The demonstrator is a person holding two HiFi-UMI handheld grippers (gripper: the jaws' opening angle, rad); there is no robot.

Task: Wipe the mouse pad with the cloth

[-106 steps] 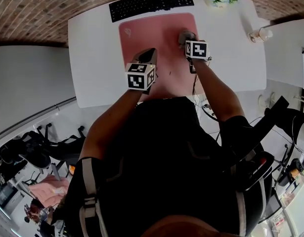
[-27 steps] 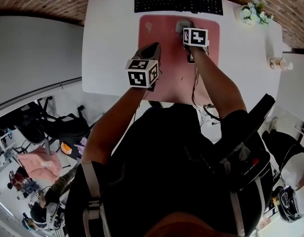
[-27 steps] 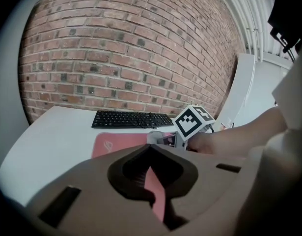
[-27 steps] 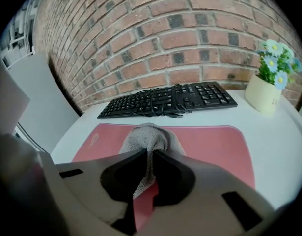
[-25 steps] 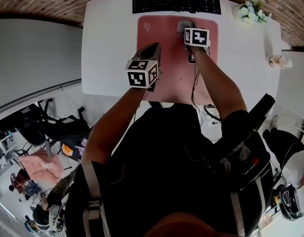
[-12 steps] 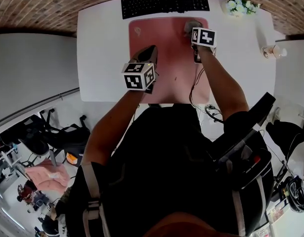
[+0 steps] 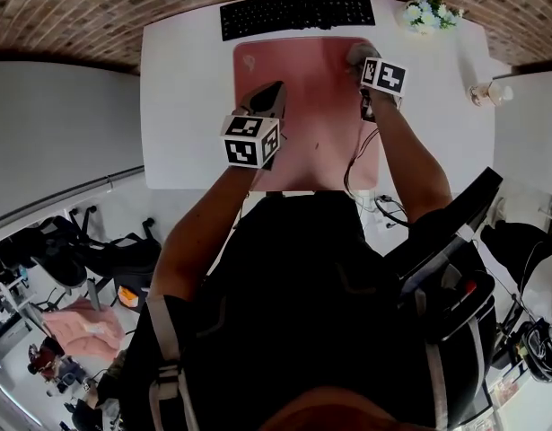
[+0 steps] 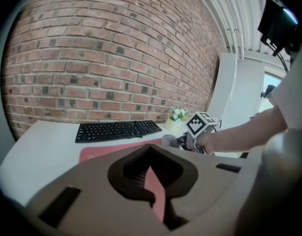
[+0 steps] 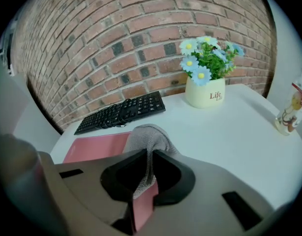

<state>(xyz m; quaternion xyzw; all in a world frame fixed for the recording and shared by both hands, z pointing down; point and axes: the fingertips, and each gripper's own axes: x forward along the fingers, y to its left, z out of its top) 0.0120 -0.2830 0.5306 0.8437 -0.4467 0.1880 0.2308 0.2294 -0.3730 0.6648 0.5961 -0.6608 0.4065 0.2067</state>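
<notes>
A pink mouse pad (image 7: 302, 97) lies on the white desk (image 7: 181, 88), in front of the keyboard. My right gripper (image 7: 366, 66) is at the pad's far right corner, shut on a grey cloth (image 7: 357, 53) that rests on the pad. The right gripper view shows the cloth (image 9: 148, 136) bunched between the jaws of the right gripper (image 9: 150, 157), at the pad's (image 9: 94, 146) right edge. My left gripper (image 7: 273, 94) hovers over the pad's left half. In its own view the left gripper (image 8: 151, 150) is shut with nothing in it, above the pad (image 8: 99, 150).
A black keyboard (image 7: 293, 9) lies along the desk's far edge before a brick wall. A pot of flowers (image 9: 205, 95) stands at the far right, a small bottle (image 9: 288, 114) further right. Office chairs stand on the floor at the left.
My right gripper has slid the cloth to the right along the pad's far edge, to its right corner. The left gripper has stayed in place.
</notes>
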